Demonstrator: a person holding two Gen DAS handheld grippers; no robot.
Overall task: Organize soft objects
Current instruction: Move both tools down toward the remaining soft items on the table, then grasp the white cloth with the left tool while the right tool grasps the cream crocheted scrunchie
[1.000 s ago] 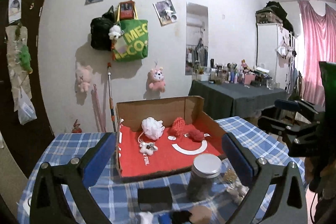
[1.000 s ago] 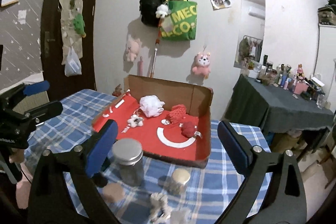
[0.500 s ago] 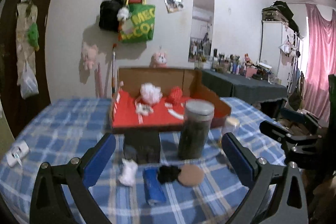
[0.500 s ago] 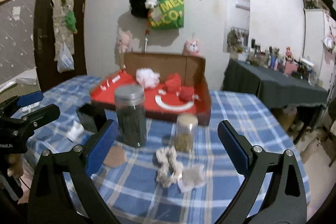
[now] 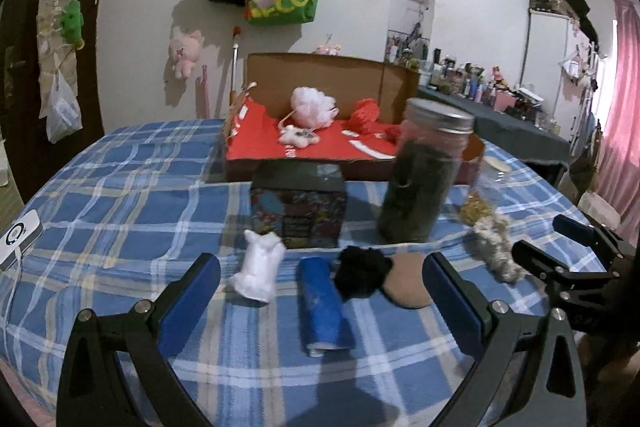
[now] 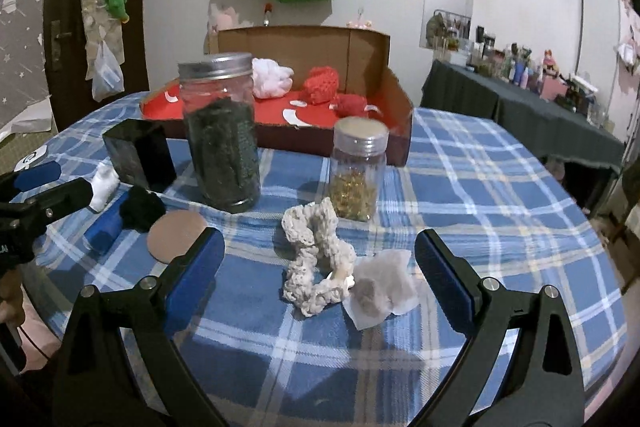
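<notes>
My left gripper [image 5: 320,291] is open and empty, low over the blue plaid table. Between its fingers lie a white soft toy [image 5: 260,269], a blue roll [image 5: 322,301], a black scrunchie [image 5: 362,275] and a tan round pad [image 5: 408,283]. My right gripper [image 6: 318,275] is open and empty around a cream knitted scrunchie [image 6: 316,259] and a grey-white pouch [image 6: 380,283]. A cardboard box with a red floor [image 5: 260,147] at the back holds a white pouf [image 5: 310,105], a white star toy [image 5: 298,137] and red knitted items [image 6: 322,89].
A tall dark-filled jar [image 6: 220,131], a small jar with gold contents [image 6: 358,175] and a black box [image 5: 298,203] stand between the grippers and the cardboard box. A white device [image 5: 18,237] lies at the table's left edge. A dark cluttered side table [image 6: 520,107] stands at right.
Both grippers have dropped lower and closer to the table, so the soft items at the front now lie between their fingers. Nothing has been gripped.
</notes>
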